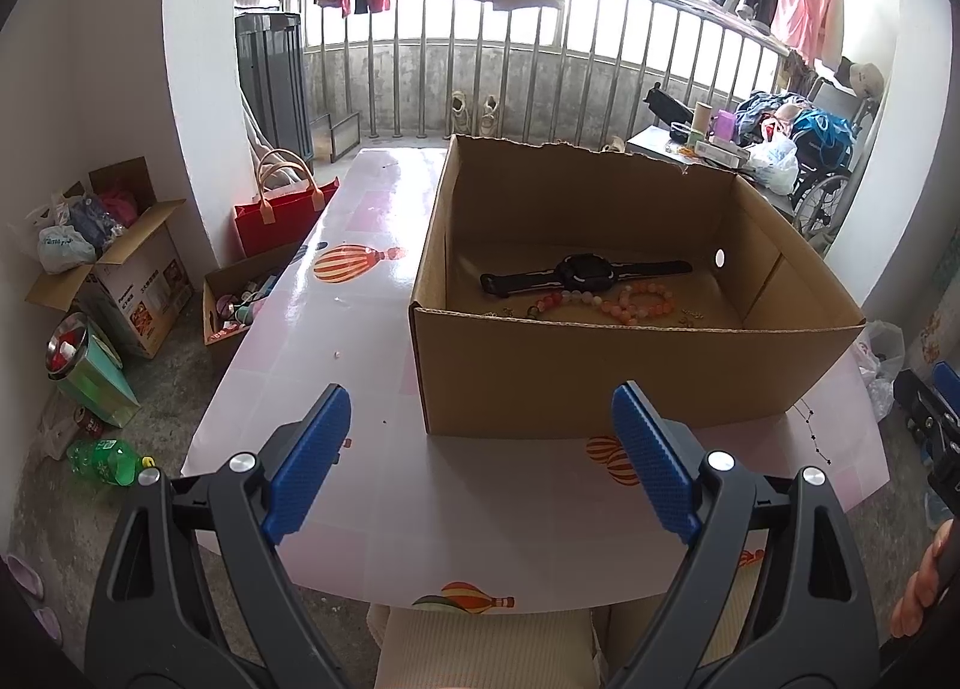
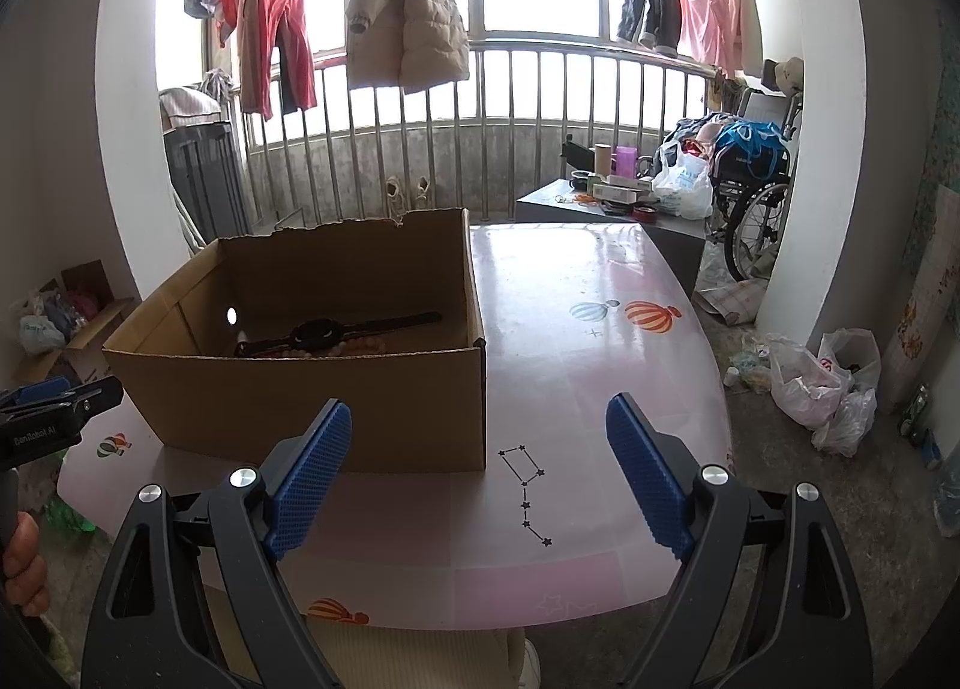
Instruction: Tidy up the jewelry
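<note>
An open cardboard box (image 1: 600, 377) stands on the pink table (image 1: 372, 329). Inside lie a black watch (image 1: 585, 273), a pink and orange bead bracelet (image 1: 624, 302) and small metal pieces (image 1: 691, 318). My left gripper (image 1: 480, 407) is open and empty, held back from the box's near wall. In the right wrist view the box (image 2: 312, 401) is at the left with the watch (image 2: 324, 332) and beads (image 2: 354, 348) partly hidden by its wall. My right gripper (image 2: 480, 407) is open and empty over the table (image 2: 600, 365), right of the box.
A red bag (image 1: 282, 209), cardboard boxes (image 1: 132, 275) and a green bottle (image 1: 108, 461) lie on the floor left of the table. A grey side table (image 2: 600, 203) with clutter, a wheelchair (image 2: 756, 197) and plastic bags (image 2: 822, 383) are to the right. A cushioned seat (image 1: 480, 647) is under the near edge.
</note>
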`<state>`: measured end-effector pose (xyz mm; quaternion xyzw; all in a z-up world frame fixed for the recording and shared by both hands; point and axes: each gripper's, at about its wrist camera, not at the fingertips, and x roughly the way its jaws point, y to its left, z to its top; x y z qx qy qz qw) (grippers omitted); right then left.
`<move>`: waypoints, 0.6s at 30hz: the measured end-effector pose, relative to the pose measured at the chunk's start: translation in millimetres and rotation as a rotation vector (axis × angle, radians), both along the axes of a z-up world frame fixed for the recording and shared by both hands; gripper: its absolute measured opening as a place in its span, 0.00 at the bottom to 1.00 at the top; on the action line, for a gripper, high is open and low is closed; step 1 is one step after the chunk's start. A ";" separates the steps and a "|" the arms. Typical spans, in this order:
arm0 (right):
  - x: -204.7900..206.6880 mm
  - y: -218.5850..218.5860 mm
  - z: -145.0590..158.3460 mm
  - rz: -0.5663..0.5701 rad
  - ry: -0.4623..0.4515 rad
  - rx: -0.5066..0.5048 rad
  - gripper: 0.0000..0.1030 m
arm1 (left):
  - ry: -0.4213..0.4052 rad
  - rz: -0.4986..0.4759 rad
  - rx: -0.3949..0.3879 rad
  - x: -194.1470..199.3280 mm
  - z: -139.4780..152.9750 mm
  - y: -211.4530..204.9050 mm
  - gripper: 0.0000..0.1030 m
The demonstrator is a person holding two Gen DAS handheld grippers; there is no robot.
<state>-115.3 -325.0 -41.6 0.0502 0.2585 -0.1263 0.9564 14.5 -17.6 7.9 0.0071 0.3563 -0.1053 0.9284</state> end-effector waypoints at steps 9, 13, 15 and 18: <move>-0.1 0.7 -0.8 0.001 0.001 0.002 0.82 | 0.000 0.000 0.001 0.5 0.6 0.8 0.83; 0.1 0.4 -1.2 0.000 0.003 0.003 0.82 | 0.000 0.001 0.001 0.3 0.8 0.5 0.83; 0.5 0.5 -1.2 0.000 0.003 0.003 0.82 | 0.001 0.001 0.001 0.2 0.8 0.3 0.83; 0.9 0.4 -0.8 0.000 0.003 0.003 0.82 | 0.000 0.002 0.001 0.3 0.9 0.3 0.83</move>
